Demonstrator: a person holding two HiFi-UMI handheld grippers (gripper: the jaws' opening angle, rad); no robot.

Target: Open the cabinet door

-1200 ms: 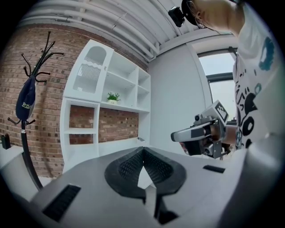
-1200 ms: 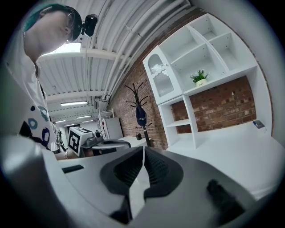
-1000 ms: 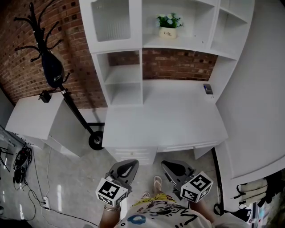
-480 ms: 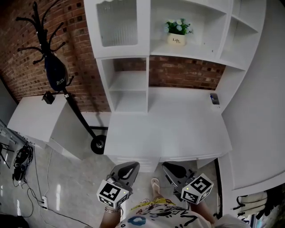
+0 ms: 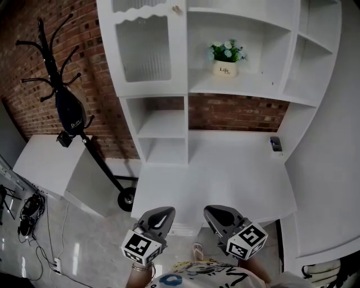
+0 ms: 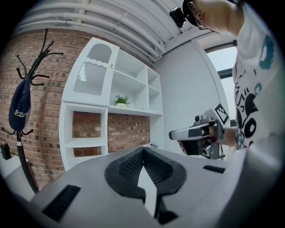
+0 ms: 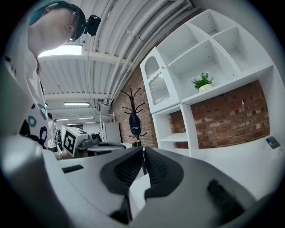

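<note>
At the near edge of the counter [image 5: 225, 174], left tongs [image 5: 159, 217] and right tongs [image 5: 220, 216] are clenched on nothing. Since a second ago the cabinet door [image 5: 147, 48], upper left, shows more fully, its knob [image 5: 176, 9] now visible. It is closed and well beyond reach.

The cabinet door [image 5: 147, 50] was white, framing a ribbed translucent panel (scalloped along its top edge). It stood upright and shut, filling the upper left bay of the shelving unit [image 5: 292, 62], with a small knob [image 5: 176, 9] near its right edge.
</note>
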